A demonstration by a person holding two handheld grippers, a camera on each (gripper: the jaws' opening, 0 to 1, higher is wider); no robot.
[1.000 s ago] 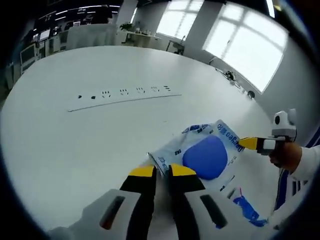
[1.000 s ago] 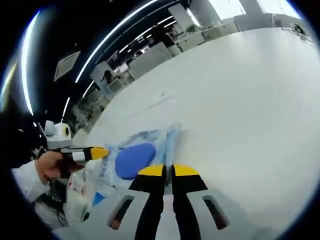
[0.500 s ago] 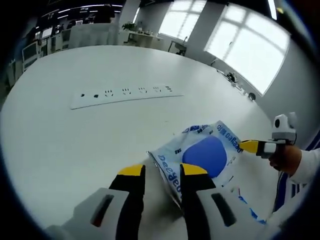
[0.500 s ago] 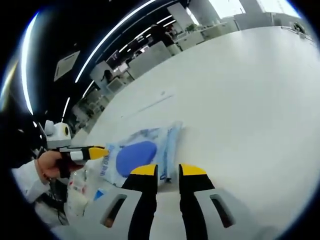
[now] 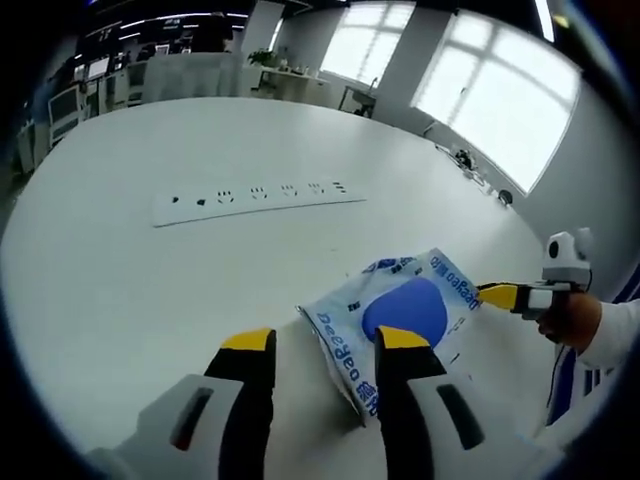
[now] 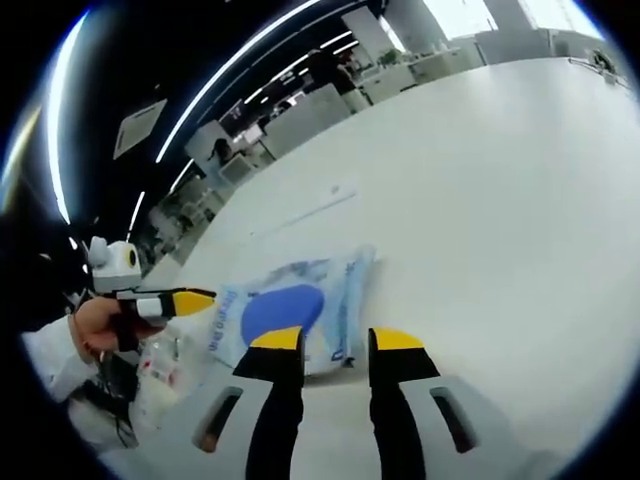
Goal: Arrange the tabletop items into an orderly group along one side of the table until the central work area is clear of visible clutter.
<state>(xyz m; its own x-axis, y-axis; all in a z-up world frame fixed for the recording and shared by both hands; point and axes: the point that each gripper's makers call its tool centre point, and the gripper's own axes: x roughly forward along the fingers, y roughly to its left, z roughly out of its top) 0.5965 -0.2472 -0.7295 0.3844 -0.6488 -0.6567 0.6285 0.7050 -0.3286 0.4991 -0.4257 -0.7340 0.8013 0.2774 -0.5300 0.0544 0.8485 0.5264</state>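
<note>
A white wipes packet with a blue oval [image 5: 404, 308] lies flat on the white table [image 5: 150, 280]. My left gripper [image 5: 324, 342] stands open, and the packet's near edge lies between its yellow-tipped fingers [image 5: 248, 342]. In the right gripper view the same packet [image 6: 290, 308] lies just beyond my right gripper [image 6: 336, 340], which is also open with nothing pinched. The right gripper [image 5: 505, 294], held by a hand, reaches in at the packet's far corner in the left gripper view. The left gripper [image 6: 185, 300] enters the right gripper view from the left.
A long white power strip [image 5: 255, 194] lies across the table beyond the packet. Another clear wrapper with red and blue print [image 6: 160, 365] sits near the table edge by the person's hand [image 6: 95, 328]. Office desks and windows stand far behind.
Both grippers went from shut on the packet's edges to open, letting it go. The packet now rests flat on the table, and both cameras have drawn back slightly.
</note>
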